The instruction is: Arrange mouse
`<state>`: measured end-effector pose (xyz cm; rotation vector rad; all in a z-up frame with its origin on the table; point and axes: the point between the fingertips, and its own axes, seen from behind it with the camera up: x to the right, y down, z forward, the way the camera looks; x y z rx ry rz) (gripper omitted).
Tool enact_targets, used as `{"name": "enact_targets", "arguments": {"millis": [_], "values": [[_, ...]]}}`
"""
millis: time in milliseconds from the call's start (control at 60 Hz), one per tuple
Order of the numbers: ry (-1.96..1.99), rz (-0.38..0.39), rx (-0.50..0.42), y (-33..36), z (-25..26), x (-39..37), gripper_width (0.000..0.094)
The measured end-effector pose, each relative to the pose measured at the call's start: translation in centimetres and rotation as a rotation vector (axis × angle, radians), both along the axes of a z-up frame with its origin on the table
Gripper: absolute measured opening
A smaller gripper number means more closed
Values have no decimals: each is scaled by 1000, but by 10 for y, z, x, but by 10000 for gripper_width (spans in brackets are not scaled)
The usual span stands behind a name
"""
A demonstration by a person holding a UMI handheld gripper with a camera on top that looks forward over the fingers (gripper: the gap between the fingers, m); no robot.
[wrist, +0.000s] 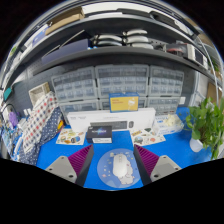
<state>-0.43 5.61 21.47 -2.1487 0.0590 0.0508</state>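
Observation:
A white mouse [118, 164] lies on a round pale-grey mouse mat [103, 172] on the blue table top. It sits between my two fingers, with a gap of blue table at each side. My gripper [111, 162] is open, its purple pads [80, 159] spread to the left and right of the mat. The mouse rests on the mat on its own.
A dark flat box [107, 135] lies just beyond the mat. White trays [70, 137] with small items stand left and right of it. A green plant [208, 122] is at the right, patterned cloth [38, 120] at the left. Drawer cabinets [120, 82] and shelves fill the back.

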Motion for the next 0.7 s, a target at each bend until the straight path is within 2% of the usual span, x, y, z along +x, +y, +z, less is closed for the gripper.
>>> {"name": "enact_targets", "arguments": {"millis": [300,700], "values": [[-20,46,55,-30,37,11,808],[5,91,47,-48,28,5,809]]}}
